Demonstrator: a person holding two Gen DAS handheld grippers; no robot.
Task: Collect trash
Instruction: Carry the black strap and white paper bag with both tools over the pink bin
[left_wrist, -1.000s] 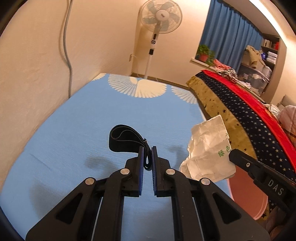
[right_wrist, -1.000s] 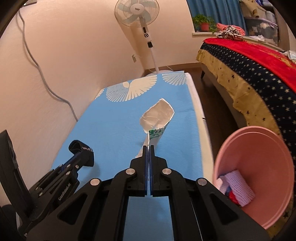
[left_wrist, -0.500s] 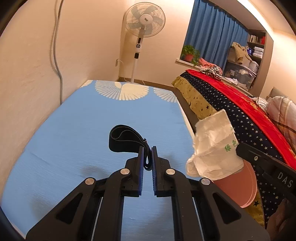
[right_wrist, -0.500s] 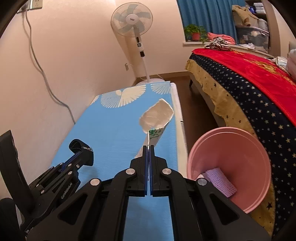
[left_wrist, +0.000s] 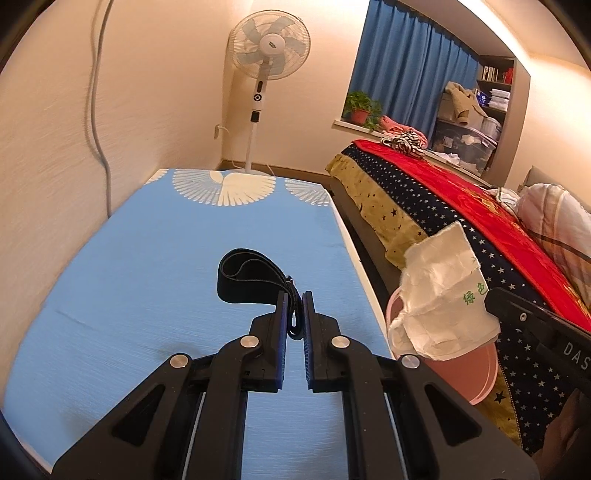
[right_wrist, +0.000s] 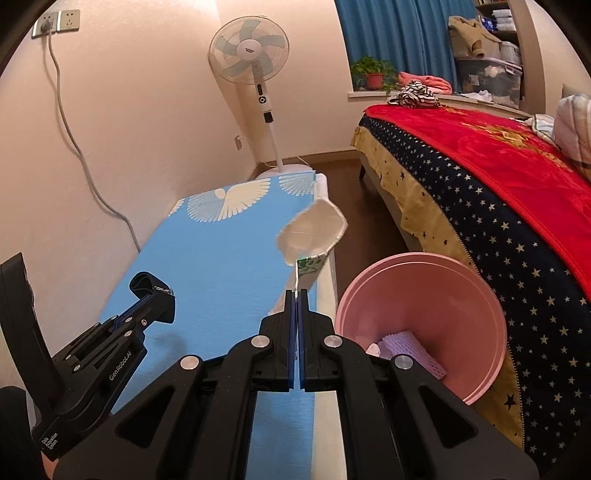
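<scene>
My left gripper (left_wrist: 294, 295) is shut on a black strap (left_wrist: 249, 278) and holds it above the blue mattress (left_wrist: 166, 258); it also shows in the right wrist view (right_wrist: 155, 295). My right gripper (right_wrist: 296, 293) is shut on a crumpled white paper bag (right_wrist: 312, 236) with green print, held over the mattress's right edge. The bag also shows in the left wrist view (left_wrist: 439, 299). A pink bin (right_wrist: 424, 295) stands on the floor to the right, between mattress and bed, with purple foam netting (right_wrist: 413, 350) inside.
A bed with a red and starred dark blanket (right_wrist: 498, 192) runs along the right. A standing fan (right_wrist: 255, 74) is at the far end. The wall with a grey cable (right_wrist: 74, 147) is on the left. Wooden floor (right_wrist: 369, 229) lies between mattress and bed.
Both grippers have moved right with their loads. The paper bag is now nearer the pink bin, over the mattress edge. Both grips are unchanged.
</scene>
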